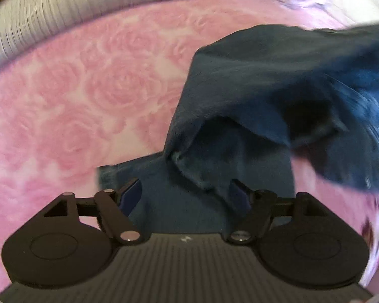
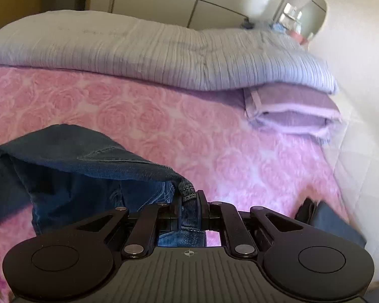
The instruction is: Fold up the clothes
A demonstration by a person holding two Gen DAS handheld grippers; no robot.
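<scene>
Dark blue jeans (image 1: 260,80) lie on the pink rose-patterned bedspread (image 1: 83,96), one part lifted and blurred toward the right. In the left wrist view my left gripper (image 1: 185,193) stands open just over a flat denim layer. A bunched fold lies between its fingers, close to the right one, and the pads do not press on it. In the right wrist view my right gripper (image 2: 189,198) is shut on a seamed edge of the jeans (image 2: 83,166), holding that edge raised above the bedspread (image 2: 189,116), with the cloth draping down to the left.
A folded pale ribbed quilt (image 2: 151,53) lies across the far side of the bed, with a folded lilac blanket (image 2: 293,111) under its right end. Wardrobe doors (image 2: 164,0) and a wall stand behind. A dark object (image 2: 336,224) sits at the bed's right edge.
</scene>
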